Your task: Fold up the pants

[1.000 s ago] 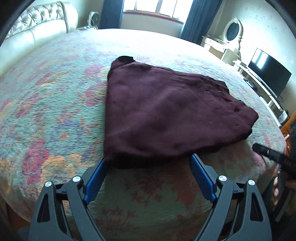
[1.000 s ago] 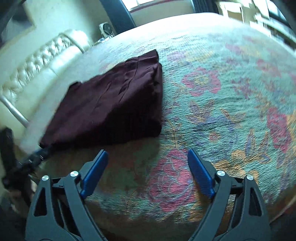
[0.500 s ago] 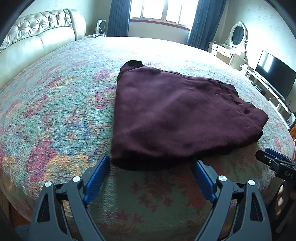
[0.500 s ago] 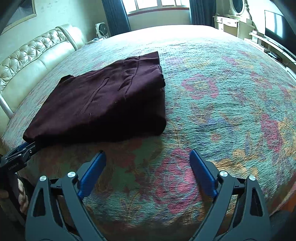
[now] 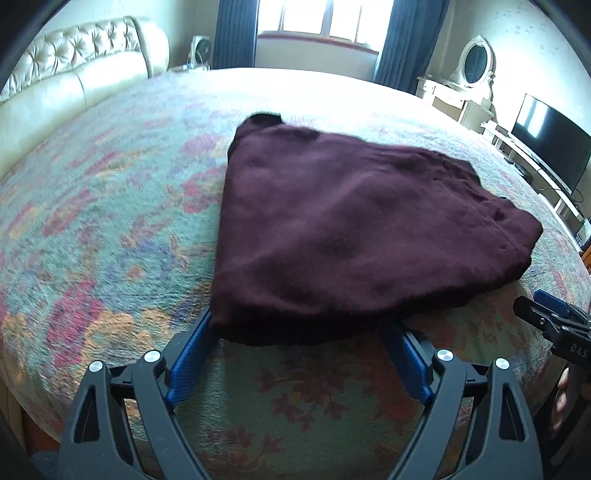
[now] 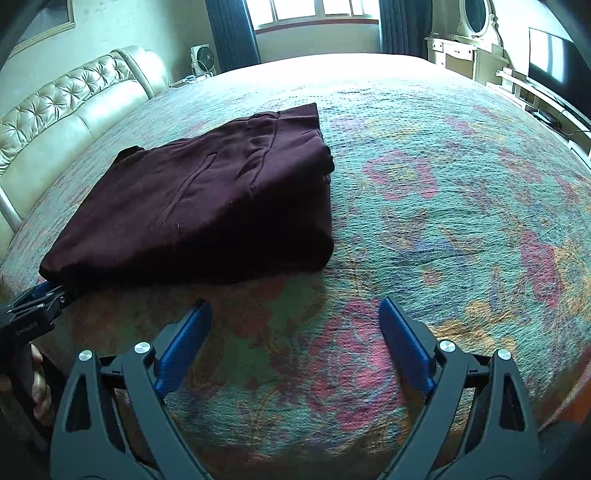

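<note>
The left gripper [image 5: 299, 350] stands wide open at the near edge of the bed [image 5: 110, 229], its blue fingers [image 5: 190, 349] reaching the near hem of the pants [image 5: 351, 229], one at each side; whether they touch the cloth or slip under it cannot be told. The right gripper [image 6: 295, 343] is also spread open, hovering over bare bedspread near the same edge, to the right of the pants [image 6: 207, 199] and apart from them. The dark maroon pants lie folded into a flat bundle close to the near edge of the bed, with a pocket slit and seams showing on top. Beyond, along the bed's left side, runs a tufted cream headboard [image 6: 70, 107]. Farther off stand a window [image 5: 321, 22] with dark curtains, a white dressing table [image 5: 469, 85] with an oval mirror, and a television [image 5: 550, 140] at the right
</note>
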### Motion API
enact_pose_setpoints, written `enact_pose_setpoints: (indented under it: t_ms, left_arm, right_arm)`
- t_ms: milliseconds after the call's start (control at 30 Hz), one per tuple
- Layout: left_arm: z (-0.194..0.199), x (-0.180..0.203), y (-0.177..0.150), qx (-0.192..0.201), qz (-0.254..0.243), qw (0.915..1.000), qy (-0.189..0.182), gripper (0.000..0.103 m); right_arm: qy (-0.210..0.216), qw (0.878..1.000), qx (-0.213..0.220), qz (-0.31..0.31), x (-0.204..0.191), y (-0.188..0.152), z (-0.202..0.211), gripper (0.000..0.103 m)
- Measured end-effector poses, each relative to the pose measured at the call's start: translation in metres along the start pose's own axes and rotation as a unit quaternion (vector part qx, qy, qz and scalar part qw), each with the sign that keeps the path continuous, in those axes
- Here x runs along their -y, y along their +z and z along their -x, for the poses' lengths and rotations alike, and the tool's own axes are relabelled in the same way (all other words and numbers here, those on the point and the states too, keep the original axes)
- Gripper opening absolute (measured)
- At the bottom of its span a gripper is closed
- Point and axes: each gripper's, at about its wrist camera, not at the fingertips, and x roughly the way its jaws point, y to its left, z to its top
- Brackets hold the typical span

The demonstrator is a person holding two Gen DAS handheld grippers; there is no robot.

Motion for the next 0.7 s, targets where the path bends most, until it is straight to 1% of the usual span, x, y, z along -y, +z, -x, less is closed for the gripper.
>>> enact_pose_setpoints:
  t_ms: [267, 467, 600, 700]
  left_arm:
    - [-0.004, 0.006, -0.002, -0.009, -0.023, 0.9996, 0.017, 0.093]
    - [-0.005, 0.002, 0.0, -0.015, -0.004, 0.9998, 0.011, 0.095]
    - [-0.002, -0.005, 0.004, -0.01, 0.015, 0.9998, 0.002, 0.095]
    - [0.001, -0.004, 0.005, -0.006, 0.007, 0.9999, 0.012, 0.095]
  right_arm:
    - [0.0, 1.0, 0.0, 0.007, -0.002, -0.002, -0.002, 0.095]
    - [0.0, 1.0, 0.001, 0.009, -0.003, -0.003, -0.002, 0.096]
    - [0.0, 1.0, 0.0, 0.008, -0.003, -0.002, -0.001, 0.096]
    - [0.0, 1.0, 0.014, 0.002, -0.004, -0.001, 0.005, 0.096]
